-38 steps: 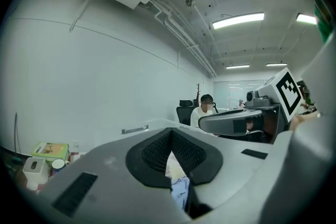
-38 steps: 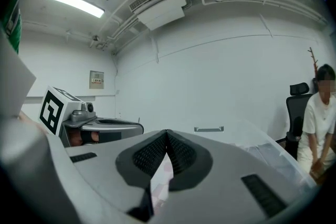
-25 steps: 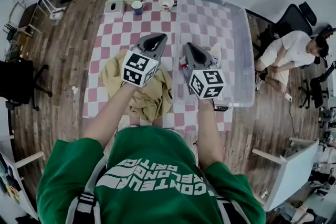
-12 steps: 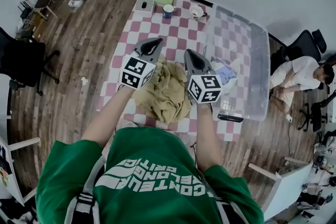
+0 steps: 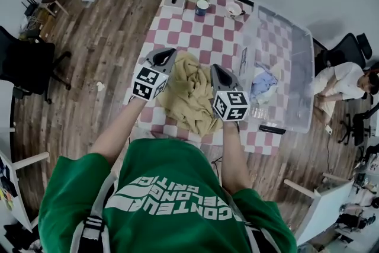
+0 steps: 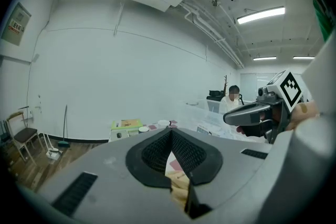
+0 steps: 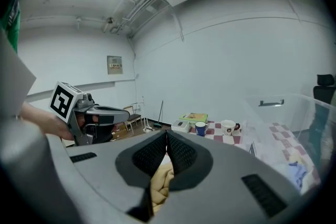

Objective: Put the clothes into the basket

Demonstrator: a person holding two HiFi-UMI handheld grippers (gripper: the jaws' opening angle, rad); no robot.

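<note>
Two sets of fingers, closed and empty, have swung leftward and lower. The left gripper (image 5: 166, 52) now sits at the upper-left edge of the tan cloth (image 5: 190, 95), heaped mid-frame on the desk (image 5: 195, 38). The right gripper (image 5: 215, 67) is at its right edge. That cloth is probably grasped next for the clear basket (image 5: 303, 68), far right.

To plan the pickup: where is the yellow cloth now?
Head view: the yellow cloth lies on the checked mat between the left gripper and right gripper, left of the clear bin.
</note>
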